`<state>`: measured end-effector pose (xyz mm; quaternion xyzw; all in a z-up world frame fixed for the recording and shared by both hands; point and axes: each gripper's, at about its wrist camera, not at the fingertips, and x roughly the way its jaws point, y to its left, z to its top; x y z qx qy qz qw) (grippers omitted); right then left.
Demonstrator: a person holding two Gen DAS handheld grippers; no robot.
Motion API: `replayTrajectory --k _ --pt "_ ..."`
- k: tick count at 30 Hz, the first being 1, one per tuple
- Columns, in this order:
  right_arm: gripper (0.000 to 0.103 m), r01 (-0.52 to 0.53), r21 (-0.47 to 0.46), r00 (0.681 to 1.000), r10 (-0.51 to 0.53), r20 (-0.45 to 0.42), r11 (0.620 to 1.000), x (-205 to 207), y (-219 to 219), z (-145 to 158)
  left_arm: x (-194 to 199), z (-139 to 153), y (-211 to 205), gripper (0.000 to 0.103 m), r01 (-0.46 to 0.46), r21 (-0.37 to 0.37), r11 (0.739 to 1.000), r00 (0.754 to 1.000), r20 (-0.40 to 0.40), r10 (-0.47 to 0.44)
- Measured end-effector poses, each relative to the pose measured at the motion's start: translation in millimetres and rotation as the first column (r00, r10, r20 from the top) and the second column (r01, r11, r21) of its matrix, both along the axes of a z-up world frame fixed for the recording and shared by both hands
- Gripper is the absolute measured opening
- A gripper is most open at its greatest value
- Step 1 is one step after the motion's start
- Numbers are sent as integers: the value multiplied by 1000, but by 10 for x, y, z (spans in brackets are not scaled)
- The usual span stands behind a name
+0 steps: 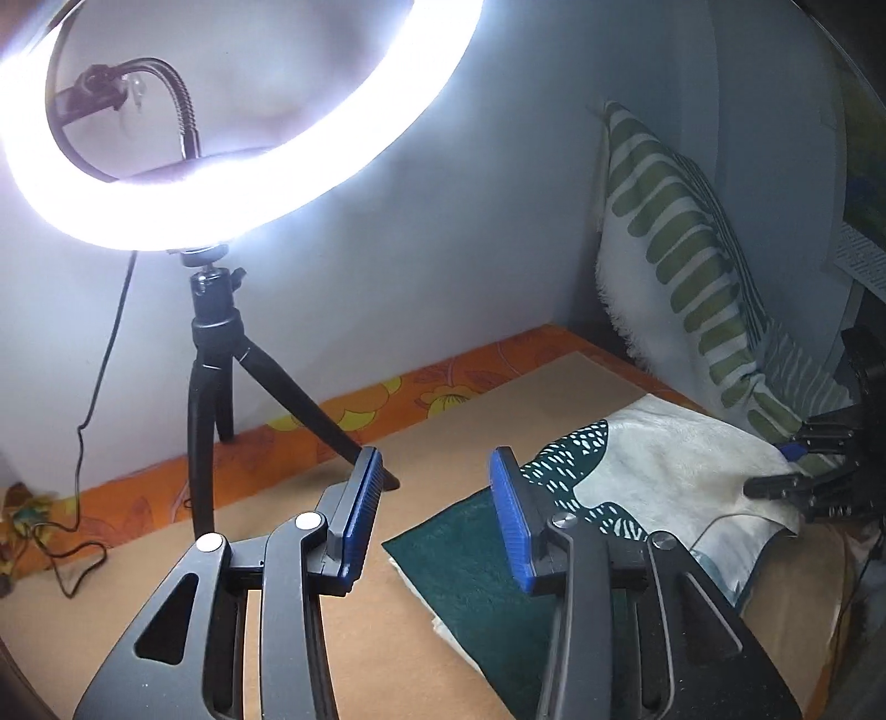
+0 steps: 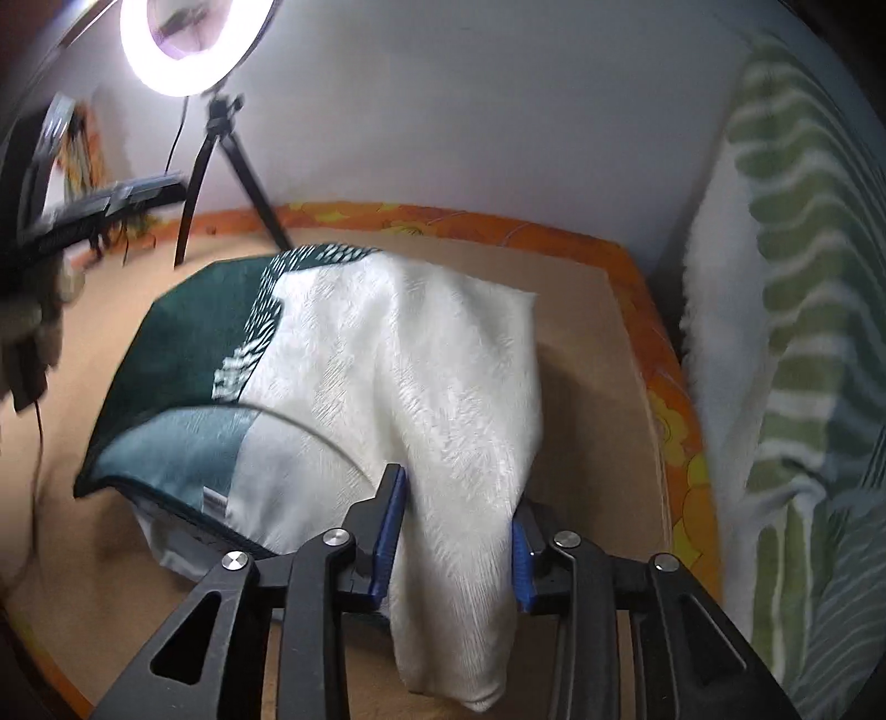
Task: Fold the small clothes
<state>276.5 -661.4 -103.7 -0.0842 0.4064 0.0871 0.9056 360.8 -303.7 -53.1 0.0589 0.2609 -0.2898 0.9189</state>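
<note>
My left gripper [image 1: 434, 501] and my right gripper [image 2: 457, 531] are built alike: black plastic link arms with triangular cut-outs, joined by round silver screws. Each finger ends in a ribbed blue pad [image 1: 512, 520] set in a black holder.

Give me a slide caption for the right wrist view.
Right gripper straddles a white and green cloth beneath a ring light.
</note>
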Motion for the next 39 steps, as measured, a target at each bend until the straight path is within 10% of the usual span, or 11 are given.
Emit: replayTrajectory --k 10,17,22,39 --pt "42 101 282 994 -111 17 954 559 -319 224 -326 -279 -279 39 225 -87 971 953 -188 -237" --pt "35 9 163 990 -32 139 987 793 315 216 -368 -584 -542 39 258 -118 959 915 -289 -281" --pt "31 44 -50 998 -42 43 998 1175 572 -221 -371 -762 -623 39 265 -114 957 893 -346 -288" --pt "39 191 66 980 -194 48 979 711 282 -66 -828 -498 -285 39 211 -77 974 931 -287 -225"
